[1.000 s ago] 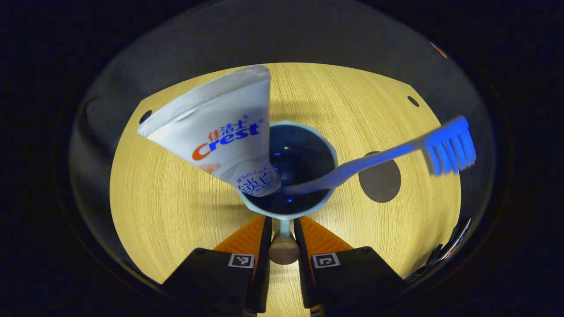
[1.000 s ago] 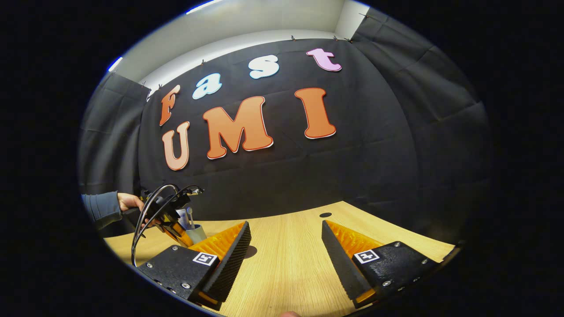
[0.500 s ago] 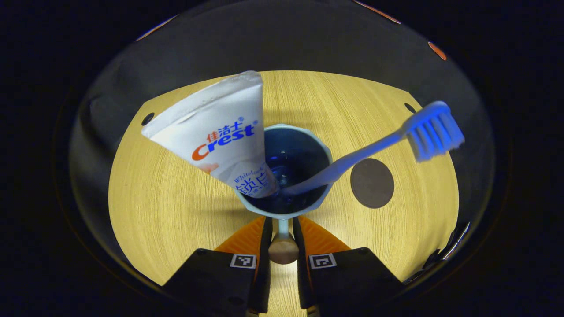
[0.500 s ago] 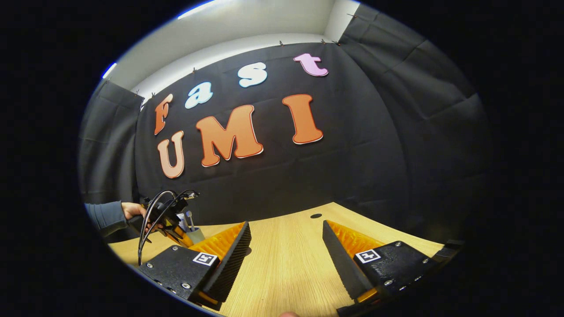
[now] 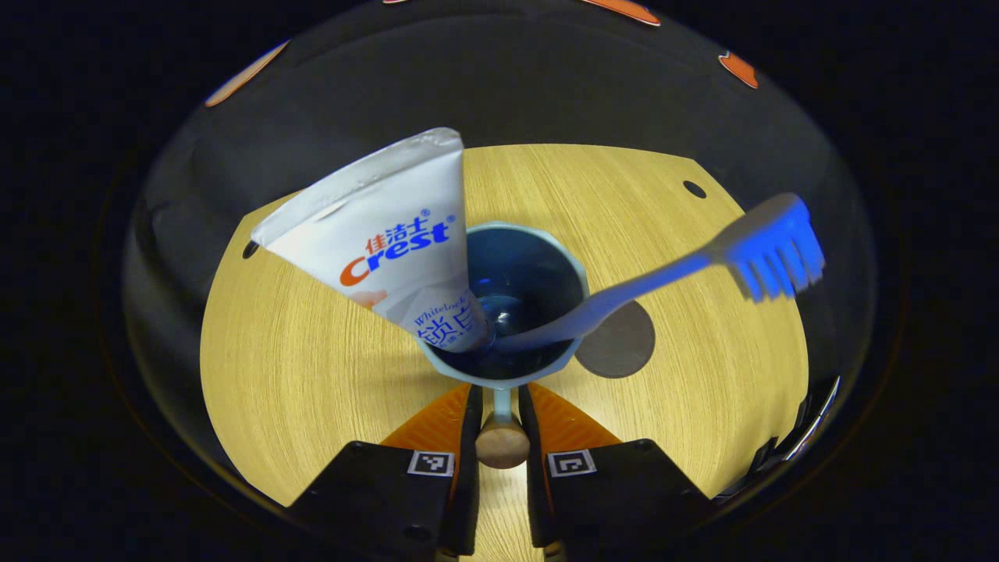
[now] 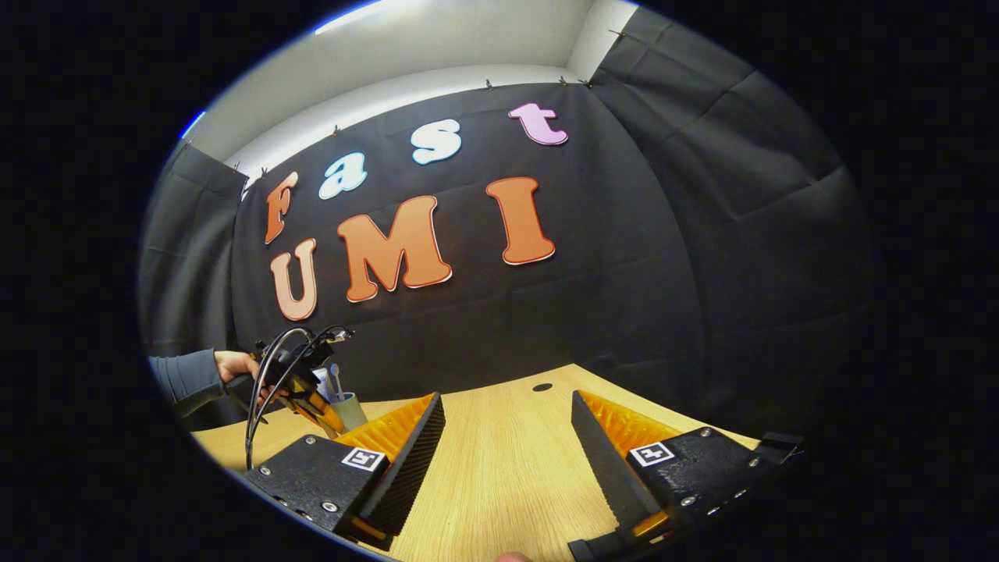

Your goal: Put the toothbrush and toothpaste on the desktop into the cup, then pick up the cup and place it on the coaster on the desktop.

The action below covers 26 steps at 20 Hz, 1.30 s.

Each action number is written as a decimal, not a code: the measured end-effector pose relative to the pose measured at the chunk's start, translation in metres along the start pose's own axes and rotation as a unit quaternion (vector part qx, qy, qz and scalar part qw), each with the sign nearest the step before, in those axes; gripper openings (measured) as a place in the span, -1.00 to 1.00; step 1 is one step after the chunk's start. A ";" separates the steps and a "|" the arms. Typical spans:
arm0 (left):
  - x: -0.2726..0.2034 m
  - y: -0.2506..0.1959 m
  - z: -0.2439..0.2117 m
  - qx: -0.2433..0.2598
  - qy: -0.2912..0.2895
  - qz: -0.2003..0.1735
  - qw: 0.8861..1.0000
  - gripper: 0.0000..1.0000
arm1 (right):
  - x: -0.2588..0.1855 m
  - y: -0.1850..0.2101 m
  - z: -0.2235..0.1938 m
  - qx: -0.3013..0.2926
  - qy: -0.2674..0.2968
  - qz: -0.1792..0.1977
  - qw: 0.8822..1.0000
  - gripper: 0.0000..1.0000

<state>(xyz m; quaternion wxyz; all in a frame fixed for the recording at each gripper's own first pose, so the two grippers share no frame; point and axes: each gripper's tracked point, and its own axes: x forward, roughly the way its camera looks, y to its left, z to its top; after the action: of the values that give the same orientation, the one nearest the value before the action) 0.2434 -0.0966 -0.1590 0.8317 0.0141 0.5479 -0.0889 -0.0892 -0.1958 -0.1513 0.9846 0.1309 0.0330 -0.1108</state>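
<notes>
We have the first part of the task done, as far as we can judge: the toothpaste (image 5: 388, 234) and the toothbrush (image 5: 687, 261) both stand in the cup (image 5: 515, 308), the tube leaning out to the left of our left gripper's fingers and the brush leaning out to the right, its bristle head well beyond the rim.

Our left gripper (image 5: 499, 414) is clenched on the cup's handle (image 5: 501, 439), one finger on each side of it, so the cup sits directly ahead of the fingertips. From the left gripper view we look down into it, and it seems to be held above the worktop (image 5: 312, 375), though we cannot tell how high.

What is left is the placing. The coaster (image 5: 620, 351) lies on the worktop just ahead and to the right of the fingers, its near-left edge hidden behind the cup's rim. So the cup is close to it but, in our judgement, not yet centred over it and not yet set down.

Our right gripper (image 6: 503, 460) hangs idle over the worktop with its fingers spread wide and nothing between them. Far off to the left of those fingers we see the person's hand (image 6: 234, 365) holding the other gripper with the cup.
</notes>
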 end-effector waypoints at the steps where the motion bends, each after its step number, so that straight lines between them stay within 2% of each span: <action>1: -0.008 -0.005 0.012 0.004 0.000 -0.002 1.000 -0.41 | -0.002 -0.003 0.001 -0.003 0.001 -0.005 1.000 0.96; 5: -0.027 -0.018 0.049 0.019 0.001 -0.013 1.000 -0.43 | -0.015 -0.017 0.001 -0.007 0.002 -0.019 1.000 0.96; 7: -0.016 -0.018 0.055 0.027 0.003 -0.018 0.999 -0.43 | -0.010 -0.030 -0.005 -0.008 0.006 -0.028 1.000 0.96; 12: -0.013 -0.047 0.119 0.051 0.010 -0.024 0.998 -0.40 | -0.019 -0.042 -0.009 -0.015 0.014 -0.040 0.999 0.96; 17: -0.011 -0.053 0.171 0.071 0.023 -0.037 0.997 -0.43 | -0.025 -0.053 -0.018 -0.012 0.019 -0.048 0.999 0.96; 19: -0.001 -0.070 0.171 0.082 0.024 -0.036 0.996 -0.43 | -0.024 -0.050 -0.022 -0.006 0.023 -0.044 0.999 0.96; 20: 0.001 -0.072 0.149 0.086 0.023 -0.036 0.995 -0.41 | -0.023 -0.049 -0.023 -0.007 0.024 -0.043 0.999 0.96; 23: -0.003 -0.071 0.160 0.094 0.024 -0.039 0.995 -0.41 | -0.020 -0.046 -0.026 -0.009 0.026 -0.041 0.999 1.00; 26: 0.002 -0.074 0.160 0.099 0.030 -0.043 0.994 -0.41 | -0.024 -0.035 -0.018 -0.007 0.032 -0.038 0.999 0.96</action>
<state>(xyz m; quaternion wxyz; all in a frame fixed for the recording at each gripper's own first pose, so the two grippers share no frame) 0.3772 -0.1892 -0.0920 0.8048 0.0751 0.5613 -0.1779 -0.1207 -0.2187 -0.1749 0.9790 0.1264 0.0699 -0.1439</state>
